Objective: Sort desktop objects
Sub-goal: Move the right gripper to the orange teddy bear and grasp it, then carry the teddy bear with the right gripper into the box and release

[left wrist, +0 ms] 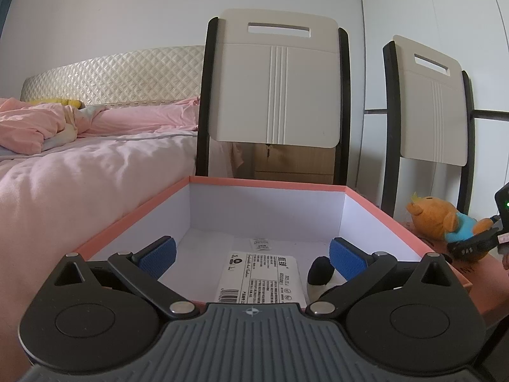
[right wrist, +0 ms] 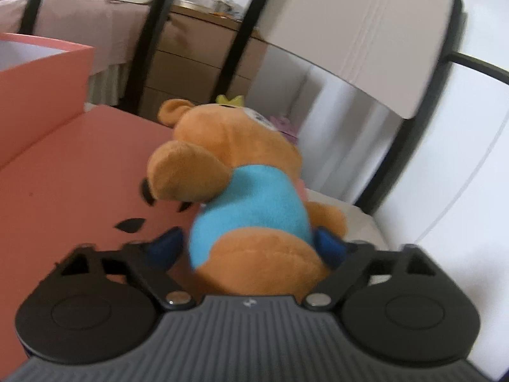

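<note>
We have a white packet [left wrist: 262,278] and a black-and-white item [left wrist: 319,273] already inside the pink box [left wrist: 273,185]; our left gripper [left wrist: 253,254] hangs spread over it, while our right gripper [right wrist: 246,248] clamps the orange plush [right wrist: 241,172] just outside the box, not yet sorted

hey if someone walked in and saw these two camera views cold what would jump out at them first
The orange plush toy in a blue shirt fills the right wrist view, squeezed at the waist by the right gripper above a pink surface. In the left wrist view, the open left gripper hangs over the open pink box, white inside, where a labelled white packet and a black-and-white item lie; two white chair backs stand behind.
</note>
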`<state>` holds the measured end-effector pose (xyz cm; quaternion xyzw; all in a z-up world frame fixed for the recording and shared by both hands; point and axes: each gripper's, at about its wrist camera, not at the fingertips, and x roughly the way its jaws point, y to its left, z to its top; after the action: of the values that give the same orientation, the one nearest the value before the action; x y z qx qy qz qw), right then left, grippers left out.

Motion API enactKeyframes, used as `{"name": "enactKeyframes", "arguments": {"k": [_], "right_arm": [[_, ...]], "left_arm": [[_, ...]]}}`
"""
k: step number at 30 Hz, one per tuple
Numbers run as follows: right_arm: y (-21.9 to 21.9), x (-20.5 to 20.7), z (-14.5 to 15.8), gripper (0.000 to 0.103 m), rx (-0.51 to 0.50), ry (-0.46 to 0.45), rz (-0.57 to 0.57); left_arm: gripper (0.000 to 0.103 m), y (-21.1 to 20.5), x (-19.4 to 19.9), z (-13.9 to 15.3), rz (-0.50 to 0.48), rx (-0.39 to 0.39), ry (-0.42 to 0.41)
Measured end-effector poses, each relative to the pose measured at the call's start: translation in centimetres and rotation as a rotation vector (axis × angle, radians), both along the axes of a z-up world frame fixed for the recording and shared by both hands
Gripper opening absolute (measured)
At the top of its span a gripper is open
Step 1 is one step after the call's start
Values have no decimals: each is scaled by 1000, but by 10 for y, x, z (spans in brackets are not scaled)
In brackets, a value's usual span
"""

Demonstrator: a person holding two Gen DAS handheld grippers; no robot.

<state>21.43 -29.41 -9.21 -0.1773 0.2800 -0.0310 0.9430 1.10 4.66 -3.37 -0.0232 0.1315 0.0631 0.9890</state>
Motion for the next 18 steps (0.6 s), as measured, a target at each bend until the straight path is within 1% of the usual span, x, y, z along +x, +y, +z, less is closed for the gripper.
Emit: {"name": "enactKeyframes", "arguments": {"k": [2, 5, 11, 14, 18], "right_arm": [[-6, -1, 6, 68, 38, 0, -17], [-13, -4, 14, 63, 90, -17, -47], [-13, -19, 36, 62, 176, -111, -53], [-8, -28, 54, 62, 248, -152, -32], [11, -36, 76, 62, 338, -200, 21]], "left_arm": [[103, 0, 0, 0, 0, 0, 0], [103, -1, 0, 0, 1, 1, -1], [103, -2, -1, 0, -2, 7, -4], [103, -2, -1, 0, 0, 7, -4], [103, -2, 0, 0, 1, 9, -3]]}}
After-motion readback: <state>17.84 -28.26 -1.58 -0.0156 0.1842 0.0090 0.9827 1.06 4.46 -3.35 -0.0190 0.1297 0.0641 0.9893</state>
